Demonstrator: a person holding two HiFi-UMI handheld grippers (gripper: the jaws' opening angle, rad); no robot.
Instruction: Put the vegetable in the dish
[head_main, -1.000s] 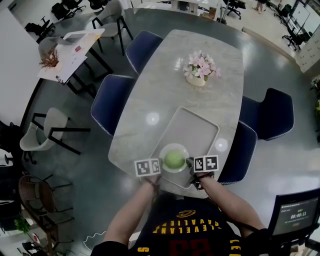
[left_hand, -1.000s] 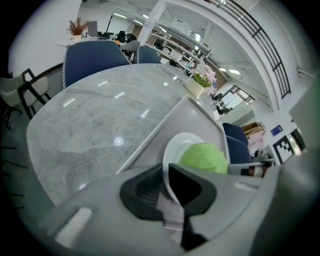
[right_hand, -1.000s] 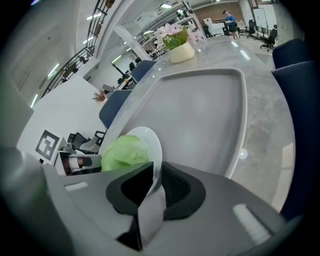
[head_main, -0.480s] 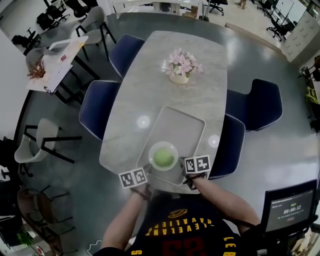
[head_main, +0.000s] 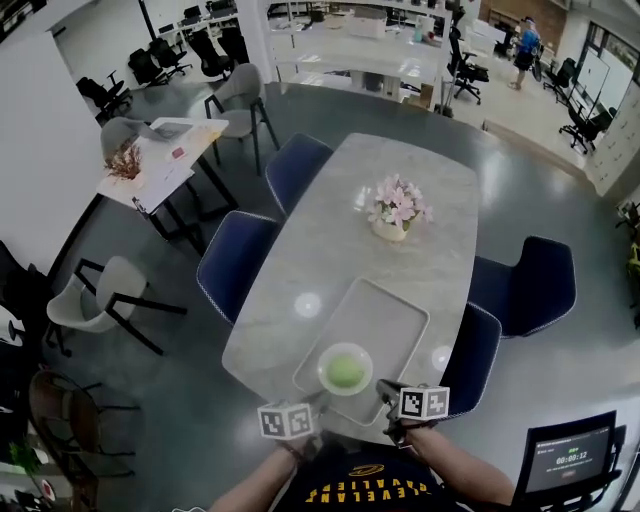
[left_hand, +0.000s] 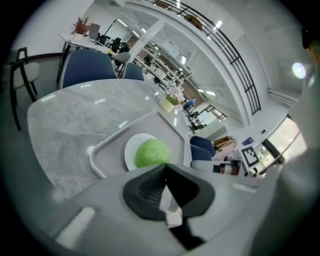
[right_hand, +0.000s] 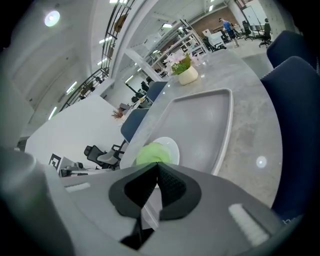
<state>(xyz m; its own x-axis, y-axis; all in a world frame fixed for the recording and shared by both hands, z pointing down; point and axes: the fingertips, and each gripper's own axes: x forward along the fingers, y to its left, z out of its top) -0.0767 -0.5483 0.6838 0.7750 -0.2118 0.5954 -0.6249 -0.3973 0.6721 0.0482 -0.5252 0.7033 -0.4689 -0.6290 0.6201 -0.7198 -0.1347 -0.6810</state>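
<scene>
A round green vegetable (head_main: 345, 371) lies in a white dish (head_main: 328, 377) at the near end of a grey tray (head_main: 385, 315) on the marble table (head_main: 330, 250). My left gripper (head_main: 313, 405) is just short of the dish, near the table's front edge, and its jaws are shut with nothing between them. My right gripper (head_main: 384, 389) is to the dish's right, also shut and empty. In the left gripper view, the vegetable (left_hand: 151, 152) shows just beyond the closed jaws (left_hand: 165, 169). The right gripper view shows the vegetable (right_hand: 151, 152) past its closed jaws (right_hand: 158, 167).
A vase of pink flowers (head_main: 397, 212) stands mid-table beyond the tray. Blue chairs (head_main: 238, 262) (head_main: 530, 282) line both long sides, one (head_main: 468, 352) close by my right gripper. A monitor (head_main: 563, 452) stands at the lower right. A side table (head_main: 165, 150) is off to the left.
Both grippers have drawn back from beside the dish toward the person and the table's front edge. The head view has lifted and shows more of the room. The vegetable stays in the dish.
</scene>
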